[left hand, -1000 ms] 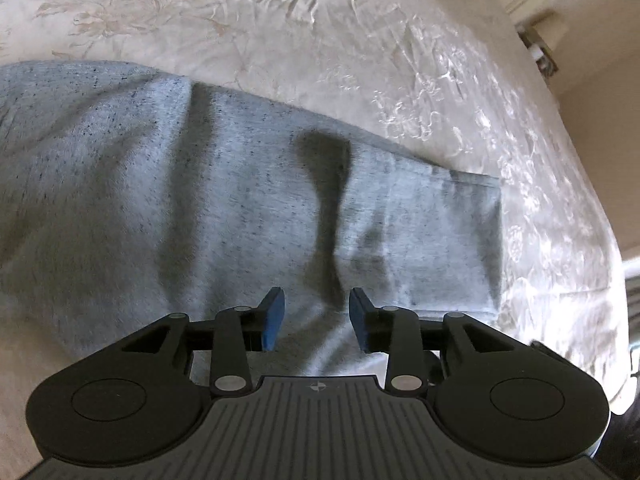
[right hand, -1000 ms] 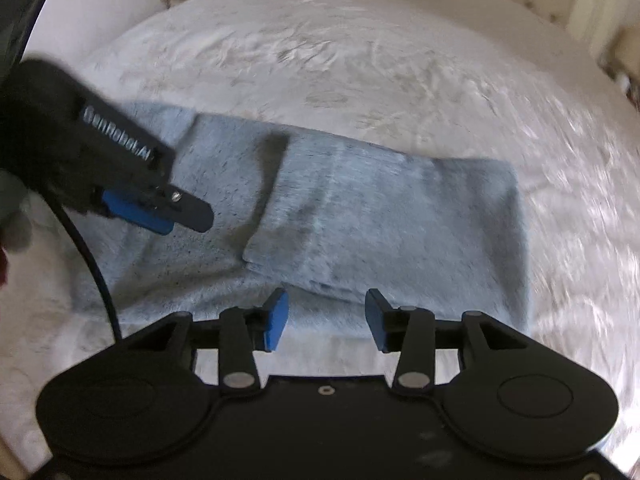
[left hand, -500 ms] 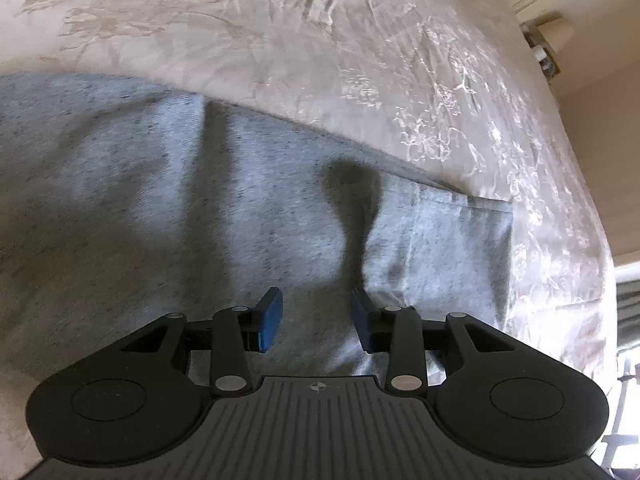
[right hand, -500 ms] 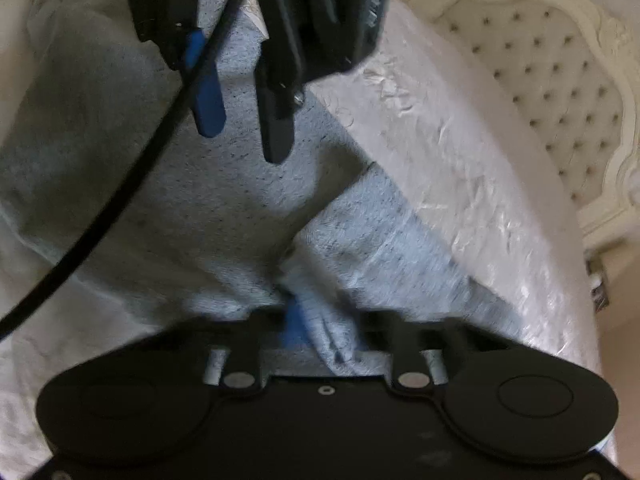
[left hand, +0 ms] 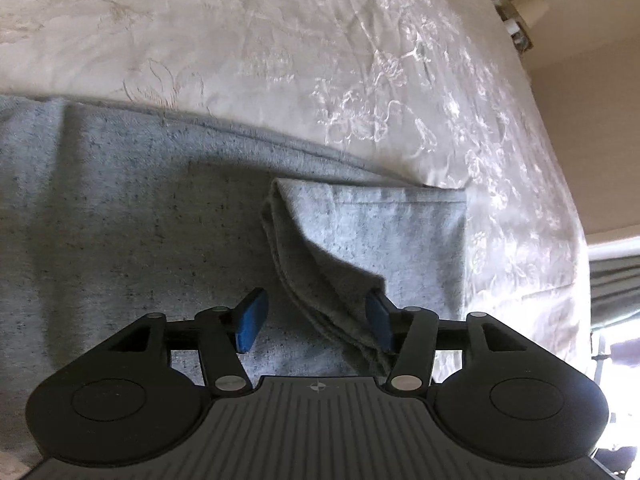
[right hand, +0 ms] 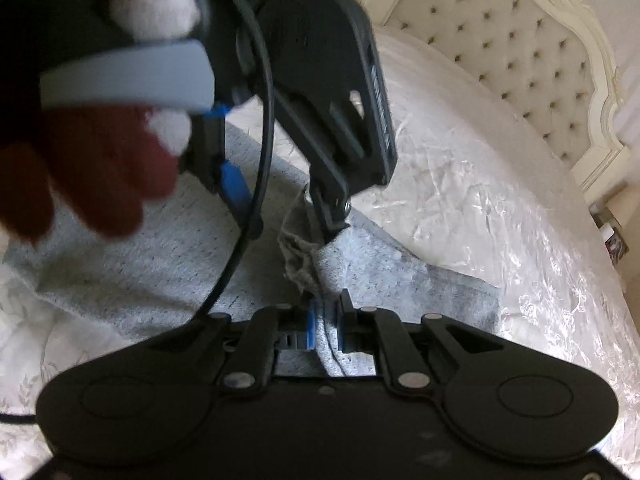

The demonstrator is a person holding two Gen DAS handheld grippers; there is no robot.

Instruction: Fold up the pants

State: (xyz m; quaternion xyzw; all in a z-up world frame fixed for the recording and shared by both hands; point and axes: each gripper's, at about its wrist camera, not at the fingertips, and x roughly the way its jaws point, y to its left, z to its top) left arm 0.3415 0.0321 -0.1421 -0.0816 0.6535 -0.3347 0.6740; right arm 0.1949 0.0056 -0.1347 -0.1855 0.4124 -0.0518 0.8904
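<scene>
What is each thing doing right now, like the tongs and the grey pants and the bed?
Left tongs: open, one blue pad against a raised fold of cloth, not clamped.
Right tongs: shut on the pants' edge.
Soft grey knit pants: partly folded, one corner lifted, the rest flat.
Cream embroidered bedspread: spread out, wrinkled, under the pants.
Tufted cream headboard: upright behind the bed.

My gloved left hand (right hand: 80, 168) is a blur at the right wrist view's edge. The pants (left hand: 140, 240) run off the frame's left side, and my right fingers (right hand: 310, 330) hide the pinched edge.
</scene>
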